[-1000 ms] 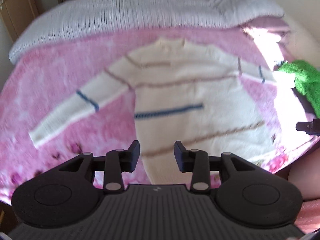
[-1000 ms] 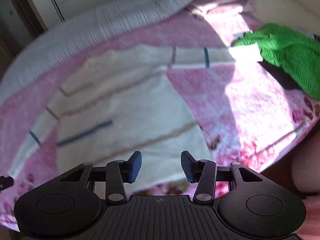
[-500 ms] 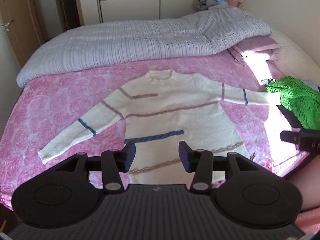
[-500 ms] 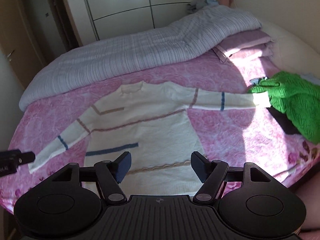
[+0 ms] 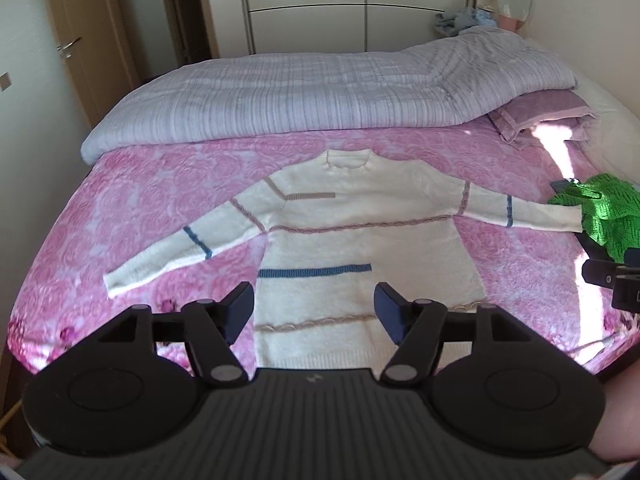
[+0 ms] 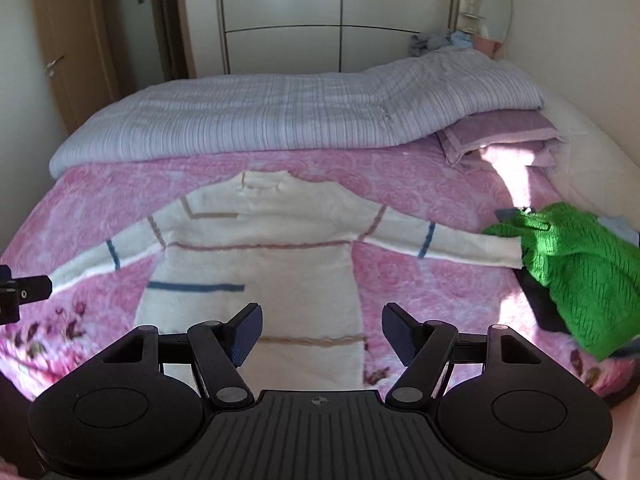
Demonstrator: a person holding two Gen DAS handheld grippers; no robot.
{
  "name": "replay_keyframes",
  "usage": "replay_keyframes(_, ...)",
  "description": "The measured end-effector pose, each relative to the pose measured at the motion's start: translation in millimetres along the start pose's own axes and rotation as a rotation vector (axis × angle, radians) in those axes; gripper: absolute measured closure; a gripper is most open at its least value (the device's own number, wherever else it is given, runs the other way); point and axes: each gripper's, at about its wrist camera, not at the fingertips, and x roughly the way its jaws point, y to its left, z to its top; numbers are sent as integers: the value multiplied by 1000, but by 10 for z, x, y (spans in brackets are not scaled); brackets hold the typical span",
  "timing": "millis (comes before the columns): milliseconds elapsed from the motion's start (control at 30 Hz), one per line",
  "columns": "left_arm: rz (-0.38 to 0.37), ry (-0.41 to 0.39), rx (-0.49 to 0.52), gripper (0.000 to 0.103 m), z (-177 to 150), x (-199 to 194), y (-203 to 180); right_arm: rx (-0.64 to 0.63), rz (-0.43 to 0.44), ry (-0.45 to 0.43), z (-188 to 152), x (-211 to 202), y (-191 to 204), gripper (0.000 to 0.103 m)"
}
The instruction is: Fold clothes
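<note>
A cream sweater (image 5: 360, 236) with blue and tan stripes is lying flat on the pink bedspread (image 5: 132, 200) of a bed, front up, its neck pointing toward a grey striped duvet (image 5: 320, 92) bunched along the far side. Both sleeves are stretching out to the sides. The sleeve on the viewer's right is reaching a green knitted garment (image 6: 580, 264), its cuff touching or just slipping under the green knit; which of the two is hard to tell. That green garment is sitting on something dark near the bed's right edge. A folded mauve blanket (image 6: 504, 136) is resting beside the duvet, partly in a patch of sunlight.

The left gripper (image 5: 314, 306) is hovering above the sweater's lower hem, its jaws standing wide apart and holding nothing. The right gripper (image 6: 322, 328) is hanging over the hem as well, a little to the right, with its jaws likewise spread and empty. Neither is touching the cloth. Behind the bed, pale wardrobe doors (image 6: 340, 12) are filling the far wall, and a wooden door (image 5: 76, 44) is standing at the left.
</note>
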Motion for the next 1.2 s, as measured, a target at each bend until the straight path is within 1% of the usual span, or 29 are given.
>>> replay_keyframes(67, 16, 1, -12, 39, -63, -43, -65, -12, -3, -1, -41, -26, -57, 33)
replay_keyframes(133, 30, 6, -22, 36, -130, -63, -127, -11, 7, 0, -85, -51, -127, 33)
replay_keyframes(233, 28, 24, -34, 35, -231, -77, -208, -8, 16, 15, -155, -65, -226, 33)
replay_keyframes(300, 27, 38, -39, 35, -298, -83, -266, -27, 36, 32, -220, -74, -299, 33)
replay_keyframes(467, 45, 67, -25, 35, -467, -99, -469, -12, 55, 54, -400, -137, -501, 33)
replay_keyframes(767, 50, 99, 14, 35, -763, -196, -790, 26, 50, 101, -726, -236, -788, 33)
replay_keyframes(967, 54, 95, 60, 35, -847, -280, -920, 50, 41, 146, -823, -256, -835, 33)
replay_keyframes(1200, 51, 100, 78, 35, -871, -271, -929, 10, 38, 168, -868, -252, -718, 33)
